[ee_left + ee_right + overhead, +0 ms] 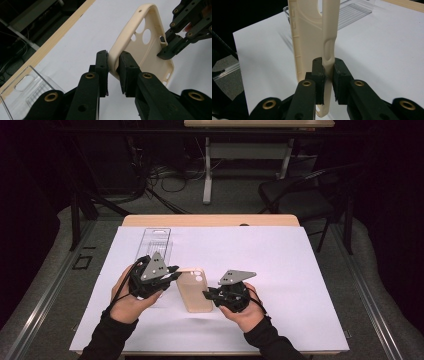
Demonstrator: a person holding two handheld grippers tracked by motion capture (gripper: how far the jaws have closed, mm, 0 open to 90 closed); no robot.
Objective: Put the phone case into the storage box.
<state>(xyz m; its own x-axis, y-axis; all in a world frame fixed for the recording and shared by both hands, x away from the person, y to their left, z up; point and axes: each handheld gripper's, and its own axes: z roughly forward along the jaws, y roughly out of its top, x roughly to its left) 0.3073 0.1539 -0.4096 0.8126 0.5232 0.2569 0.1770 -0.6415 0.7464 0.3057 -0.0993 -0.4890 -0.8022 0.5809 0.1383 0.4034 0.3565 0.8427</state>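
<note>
- Your left gripper (113, 71) is pinching the phone case's (147, 47) left rim.
- Your right gripper (328, 75) is pinching its right rim.
- White sheet (300, 265) is lying bare around; the clear tray (155, 240) is sitting behind, near the left gripper.

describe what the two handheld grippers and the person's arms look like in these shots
Both the left gripper and the right gripper are matte black with blocky jaws, brass-coloured pivot rings and small screw holes. Each carries a grey three-cornered plate on top, and thin black cables trail over the hands. The person wears dark long sleeves.
</note>
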